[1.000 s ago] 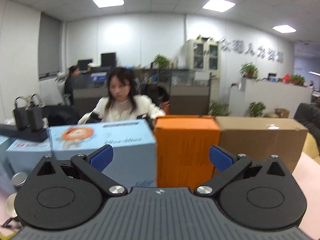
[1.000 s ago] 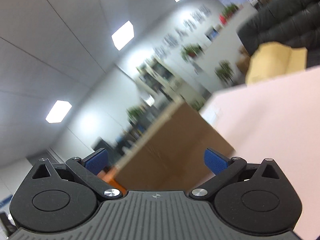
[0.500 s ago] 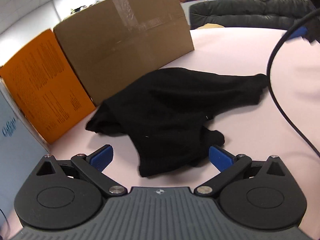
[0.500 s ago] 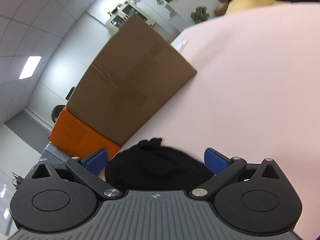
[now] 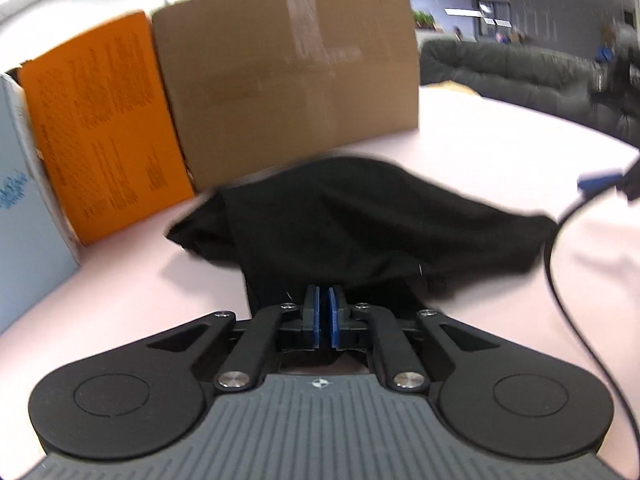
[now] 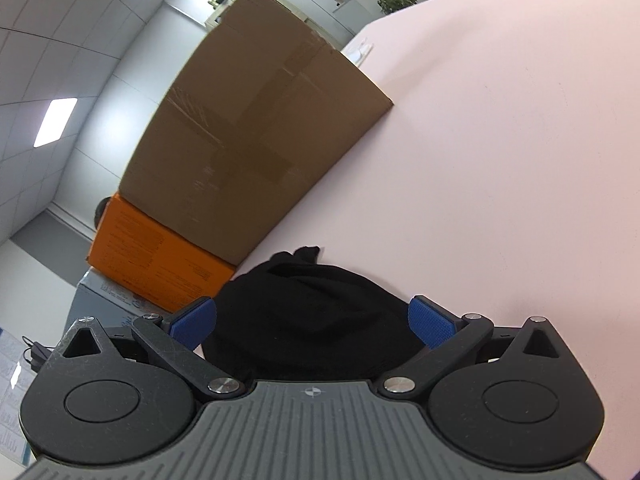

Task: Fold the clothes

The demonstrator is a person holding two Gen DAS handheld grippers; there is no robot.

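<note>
Left wrist view: my left gripper (image 5: 323, 308) clenched on near edge of black garment (image 5: 360, 216) — blue pads pinched together with cloth between. Garment lies crumpled on pink table (image 5: 480, 136), just in front of brown cardboard box (image 5: 288, 76); orange box (image 5: 104, 120) touching brown box's left side. Black cable (image 5: 560, 264) right of garment.

Right wrist view: my right gripper (image 6: 312, 320) spread wide, released — garment (image 6: 304, 320) bunched between its fingers, whether they touch it I cannot tell. Brown box (image 6: 248, 140) just beyond garment.

Black garment (image 5: 360, 216), pink table (image 5: 480, 136)
</note>
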